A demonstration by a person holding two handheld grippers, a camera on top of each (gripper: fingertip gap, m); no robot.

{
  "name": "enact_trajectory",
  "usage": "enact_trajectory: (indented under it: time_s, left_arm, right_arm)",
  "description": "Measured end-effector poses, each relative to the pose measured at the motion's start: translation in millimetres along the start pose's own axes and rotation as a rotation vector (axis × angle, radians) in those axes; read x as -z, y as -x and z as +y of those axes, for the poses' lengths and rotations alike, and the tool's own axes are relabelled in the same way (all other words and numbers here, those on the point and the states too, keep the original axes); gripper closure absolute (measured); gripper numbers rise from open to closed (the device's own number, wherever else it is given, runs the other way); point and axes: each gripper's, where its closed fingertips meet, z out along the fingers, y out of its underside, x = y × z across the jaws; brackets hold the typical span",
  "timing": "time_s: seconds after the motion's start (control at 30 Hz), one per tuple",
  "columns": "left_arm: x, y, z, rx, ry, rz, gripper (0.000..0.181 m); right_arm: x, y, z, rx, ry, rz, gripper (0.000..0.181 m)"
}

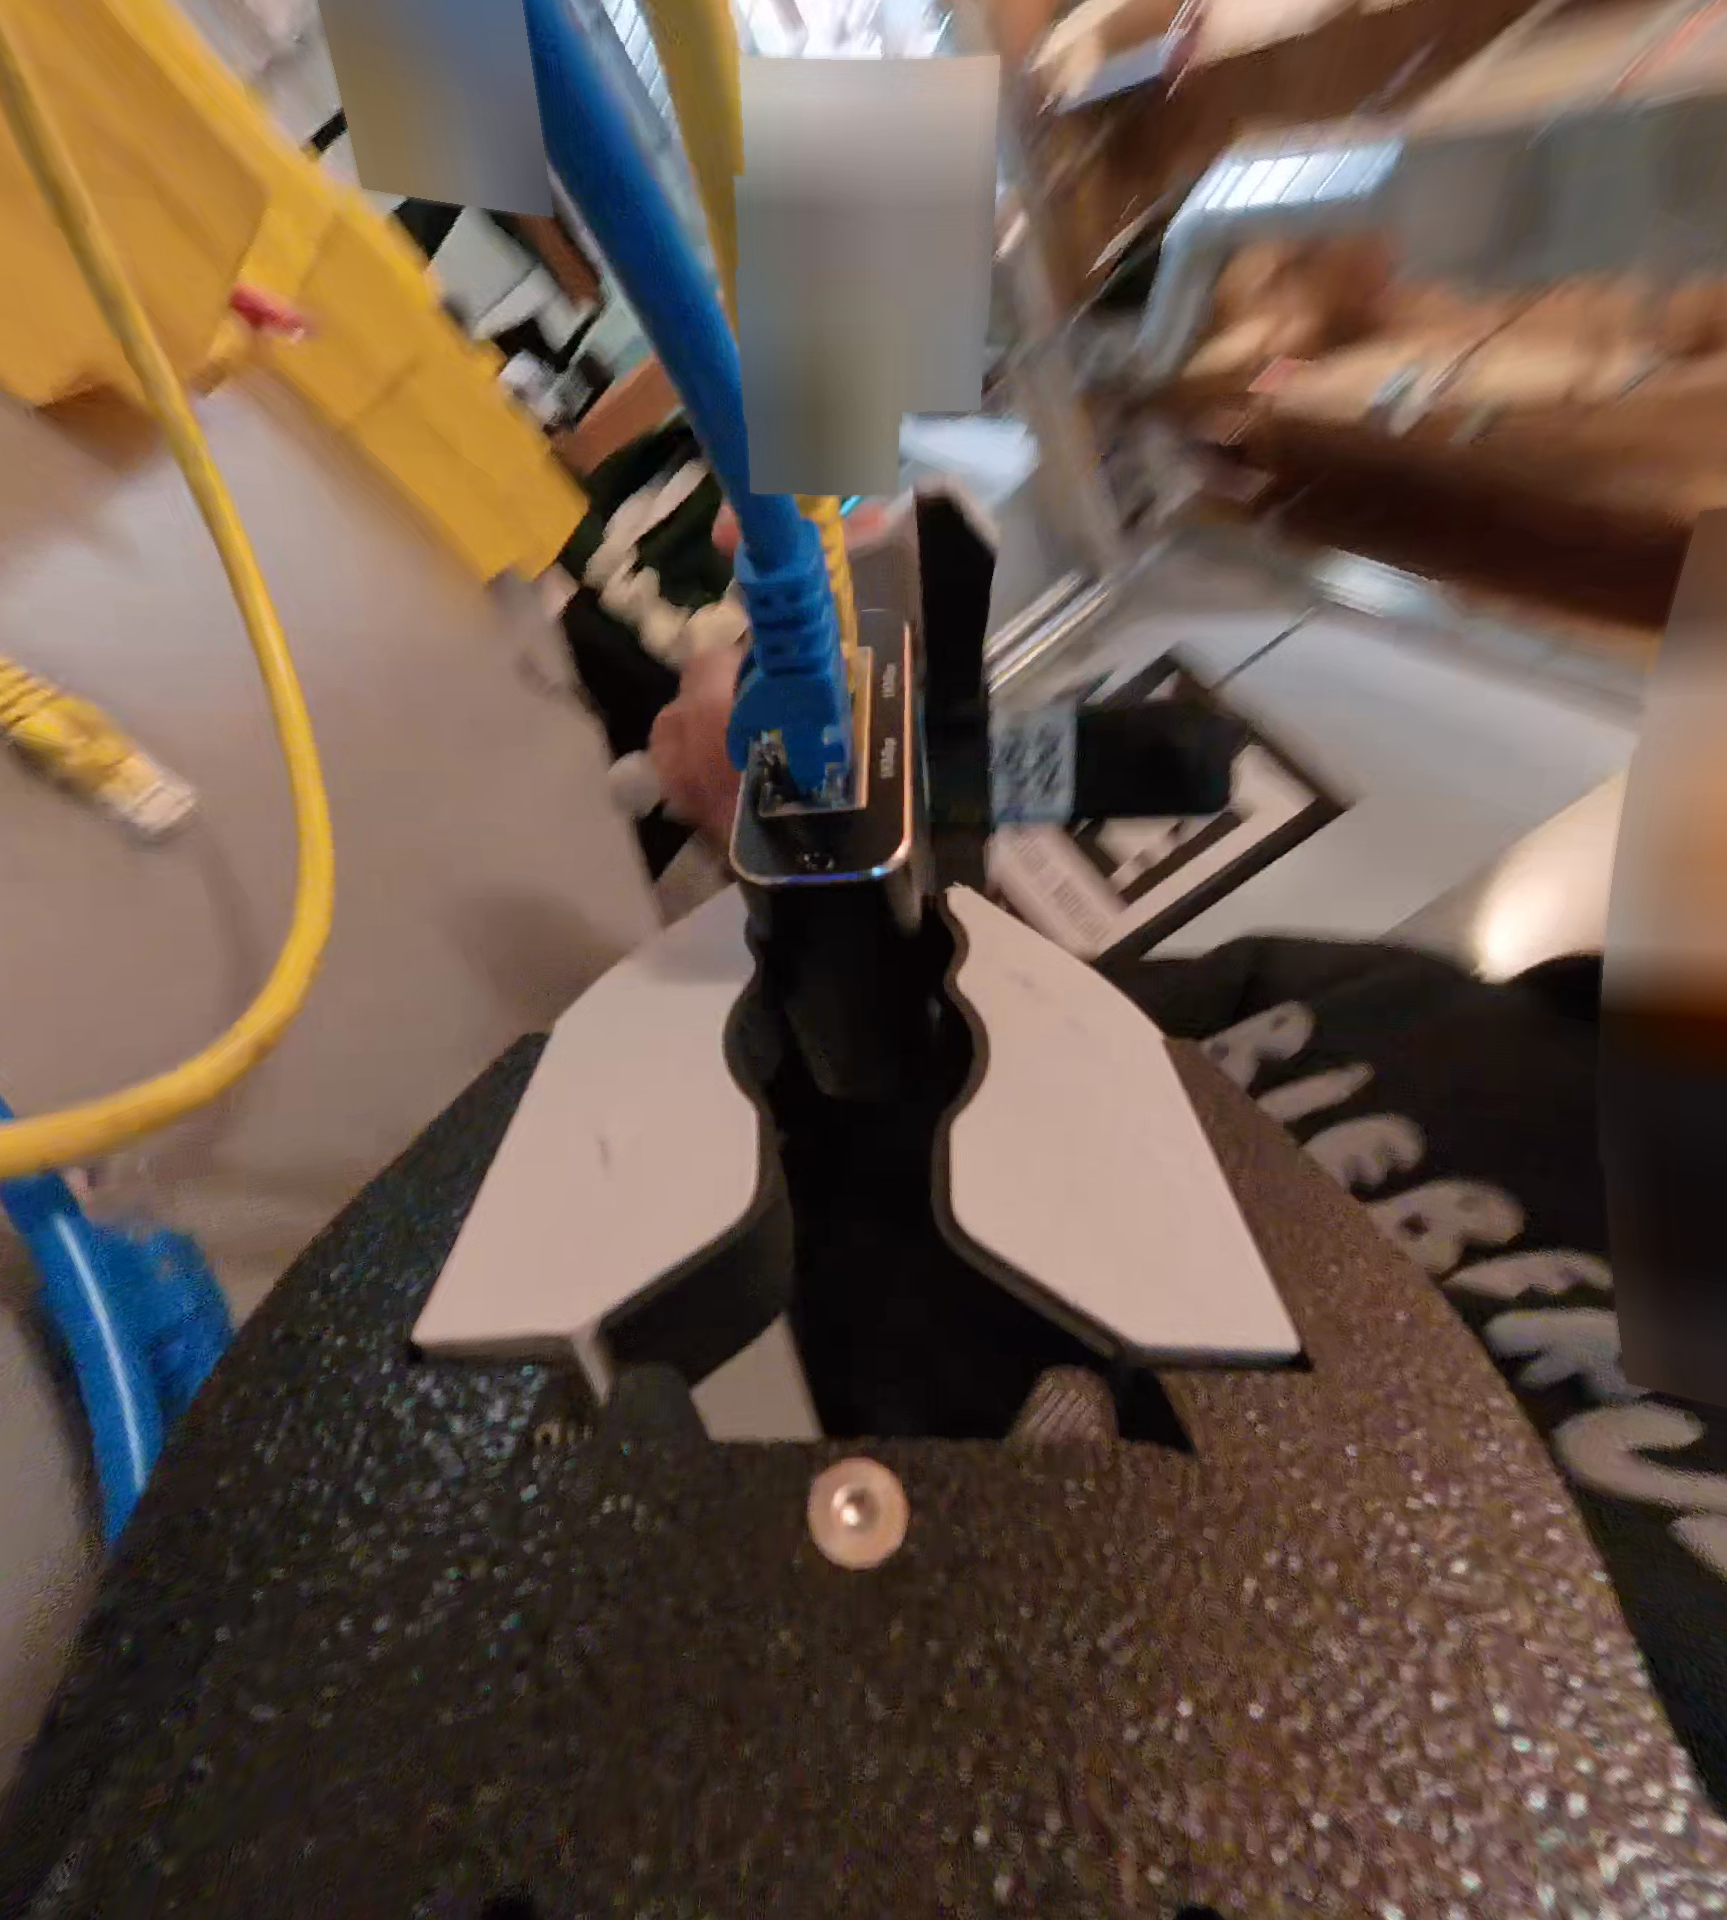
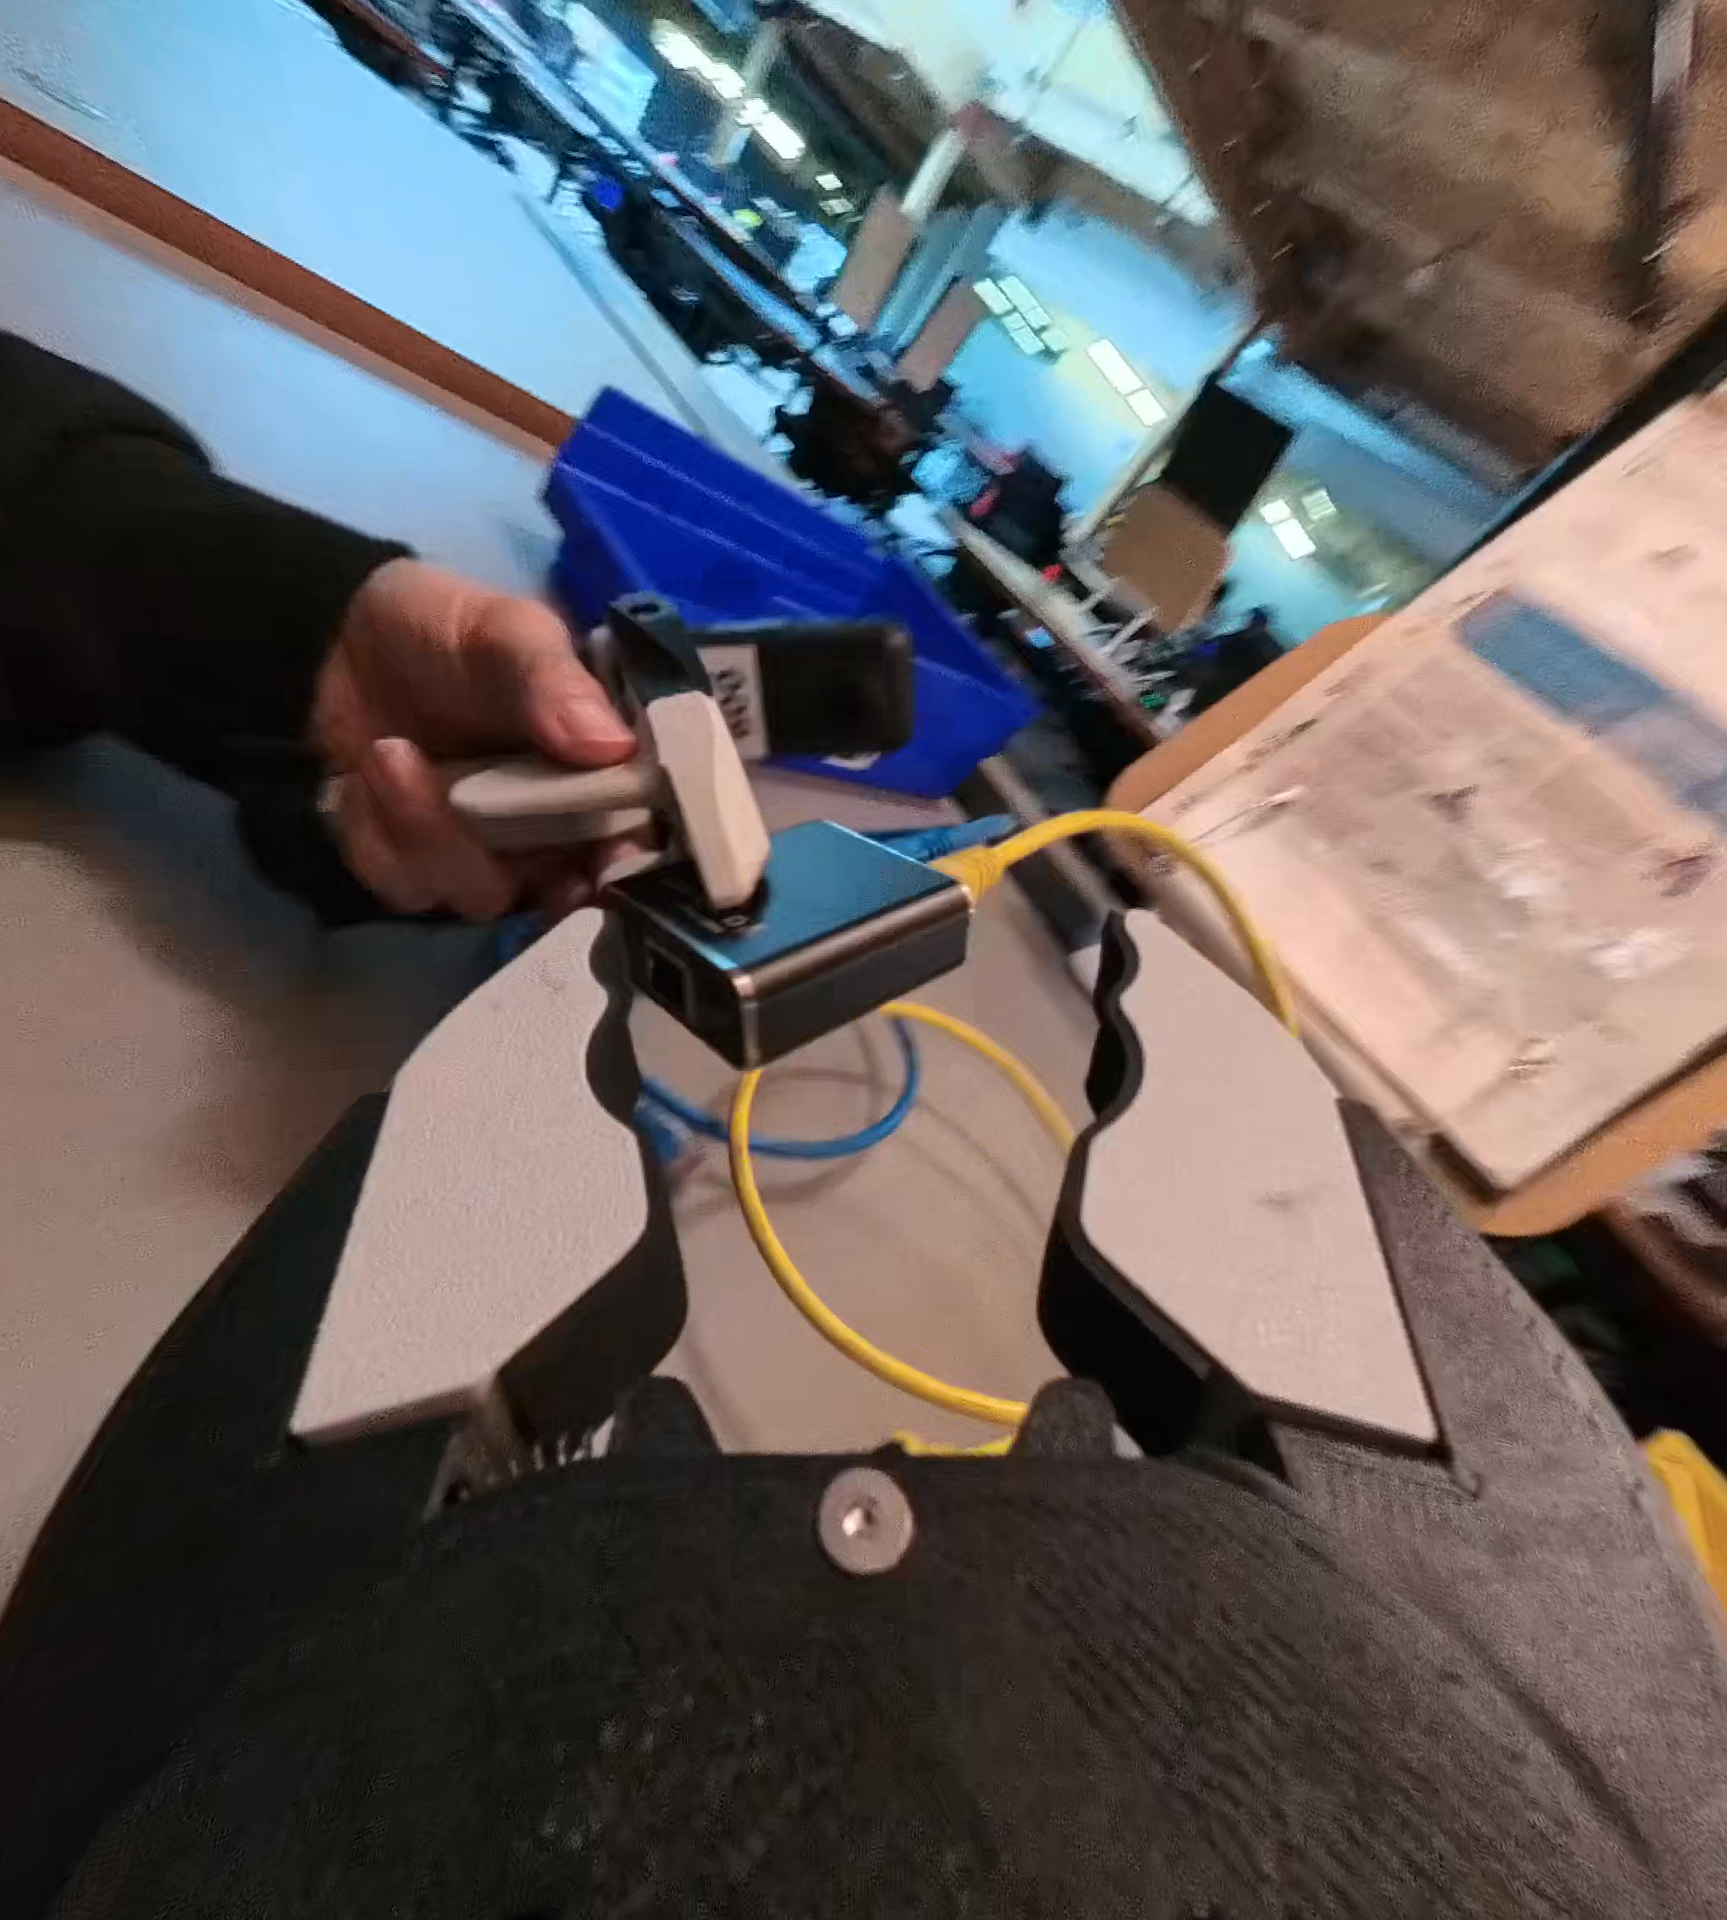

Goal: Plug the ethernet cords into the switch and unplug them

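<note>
The grey table (image 2: 59, 1039) carries loose loops of cable, and above it the left gripper (image 1: 843, 914) holds the small dark switch (image 1: 890, 727) lifted clear, its jaws pinched on the switch body. The right gripper (image 2: 859, 1049) hangs just in front of the switch with its jaws spread wide and nothing between them. As far as the pictures show, the plugging half looks done for at least two cords: the blue cord (image 1: 786, 634) sits seated in a port, and a yellow cord (image 2: 984, 868) enters the far face beside it. Unplugging seems to be what is left, and the empty right gripper appears placed to start it. The left wrist view alone shows the blue plug in its socket and another yellow connector (image 1: 74, 743) lying free on the table; the right wrist view alone shows the hand (image 2: 454, 727) on the left gripper's handle, an empty port (image 2: 672, 982) on the switch's near end, and the spread right jaws.
</note>
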Motion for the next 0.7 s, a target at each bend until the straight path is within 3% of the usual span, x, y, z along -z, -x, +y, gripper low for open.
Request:
enact_trajectory:
  time_s: [0.13, 0.23, 0.33, 0.43, 0.6, 0.7]
  left_arm:
    - [8, -7, 11, -0.078, 0.115, -0.040, 0.156]
    - [10, -7, 22, -0.096, 0.193, -0.052, 0.156]
    - [14, -1, 22, -0.130, 0.208, -0.109, 0.156]
    - [16, 12, 11, -0.228, 0.166, -0.244, 0.155]
    - [16, 35, -33, -0.396, -0.079, -0.606, 0.123]
    - [17, 43, -37, -0.458, -0.070, -0.802, 0.114]
  right_arm:
    - [-6, 25, 13, 0.007, 0.084, -0.195, 0.101]
    - [-18, 33, 15, 0.097, 0.080, -0.176, 0.114]
    - [-22, 36, 18, 0.137, 0.091, -0.161, 0.113]
    - [-28, 29, 28, 0.143, 0.147, -0.040, 0.113]
    - [-32, -4, 50, 0.281, 0.363, 0.291, 0.114]
    - [-31, -18, 49, 0.386, 0.453, 0.407, 0.114]
